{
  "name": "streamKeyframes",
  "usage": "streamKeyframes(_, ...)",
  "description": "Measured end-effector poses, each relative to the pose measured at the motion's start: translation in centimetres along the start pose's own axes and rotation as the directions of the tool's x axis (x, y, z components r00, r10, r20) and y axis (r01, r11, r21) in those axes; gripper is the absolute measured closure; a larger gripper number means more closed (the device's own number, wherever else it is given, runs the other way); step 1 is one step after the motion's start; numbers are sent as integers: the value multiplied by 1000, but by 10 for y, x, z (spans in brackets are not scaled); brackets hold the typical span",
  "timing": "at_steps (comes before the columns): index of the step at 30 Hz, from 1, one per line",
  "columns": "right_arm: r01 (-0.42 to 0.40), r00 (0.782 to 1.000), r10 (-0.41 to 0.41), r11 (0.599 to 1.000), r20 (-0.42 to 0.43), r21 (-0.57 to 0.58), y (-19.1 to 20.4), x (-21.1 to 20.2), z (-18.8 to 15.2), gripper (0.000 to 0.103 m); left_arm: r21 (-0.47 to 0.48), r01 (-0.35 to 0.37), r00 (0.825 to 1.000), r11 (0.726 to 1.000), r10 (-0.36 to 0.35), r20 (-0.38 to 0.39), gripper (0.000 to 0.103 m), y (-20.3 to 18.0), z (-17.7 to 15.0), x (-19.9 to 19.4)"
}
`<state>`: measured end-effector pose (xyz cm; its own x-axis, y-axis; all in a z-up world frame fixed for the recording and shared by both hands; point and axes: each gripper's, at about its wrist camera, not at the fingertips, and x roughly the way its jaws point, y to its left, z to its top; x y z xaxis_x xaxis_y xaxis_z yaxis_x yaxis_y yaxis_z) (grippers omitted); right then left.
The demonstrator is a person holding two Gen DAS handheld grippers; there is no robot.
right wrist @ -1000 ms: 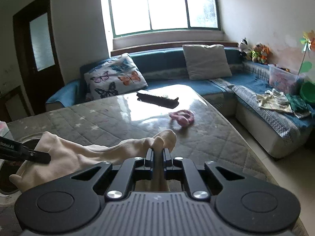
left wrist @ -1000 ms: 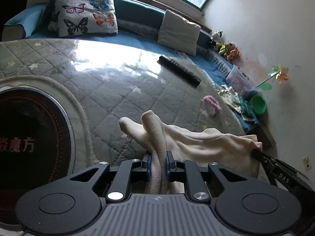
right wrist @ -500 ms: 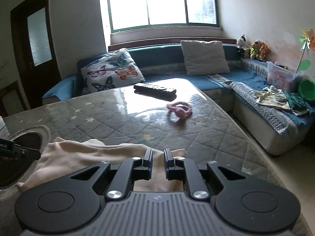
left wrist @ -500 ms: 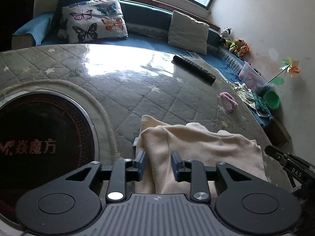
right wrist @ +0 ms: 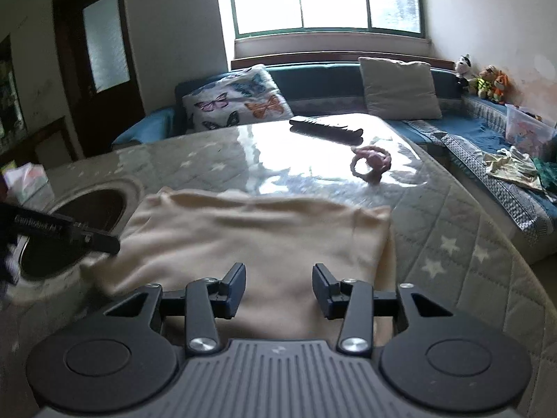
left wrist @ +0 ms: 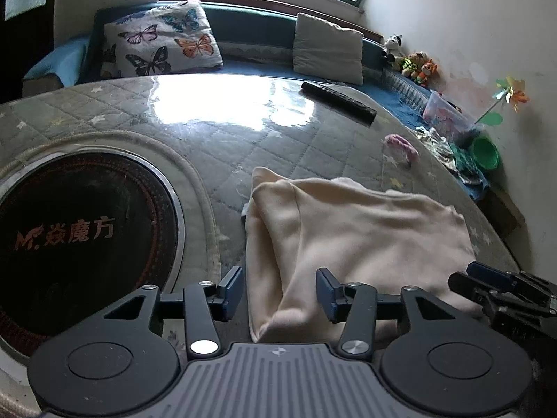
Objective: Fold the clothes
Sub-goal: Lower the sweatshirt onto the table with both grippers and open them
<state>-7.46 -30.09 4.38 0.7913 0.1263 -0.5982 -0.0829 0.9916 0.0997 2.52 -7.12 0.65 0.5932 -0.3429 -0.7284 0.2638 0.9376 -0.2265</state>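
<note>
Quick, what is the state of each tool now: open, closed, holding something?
Left tool: open, holding nothing; the cream garment lies between its fingers.
Right tool: open, holding nothing, over the same garment.

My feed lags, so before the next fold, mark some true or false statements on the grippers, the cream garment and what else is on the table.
1. Both grippers are open. True: the left gripper and the right gripper have their fingers spread and hold nothing.
2. The cream garment hangs in the air. False: it lies folded flat on the quilted table cover.
3. The pink item lies on the garment. False: it lies apart, beyond it on the cover.
4. A black remote lies at the far side of the table. True.
5. The butterfly cushion is on the table. False: it is on the blue sofa.
</note>
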Motion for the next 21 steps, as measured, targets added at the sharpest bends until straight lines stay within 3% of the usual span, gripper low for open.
streamKeyframes(10, 43, 998, -45, 997, -33, -65, 14, -9, -24, 59, 36, -28, 1000, 999, 28, 1, 49, 0, -14, -1)
streamKeyframes(18, 48, 999, -49, 998, -20, -36, 20, -18, -30, 43, 68, -40, 999, 997, 40, 7, 43, -3, -26, -10)
streamKeyframes(21, 45, 999, -45, 999, -17, -22, 22, -20, -32, 38, 73, -45, 999, 996, 44, 9, 36, -3, -31, -14)
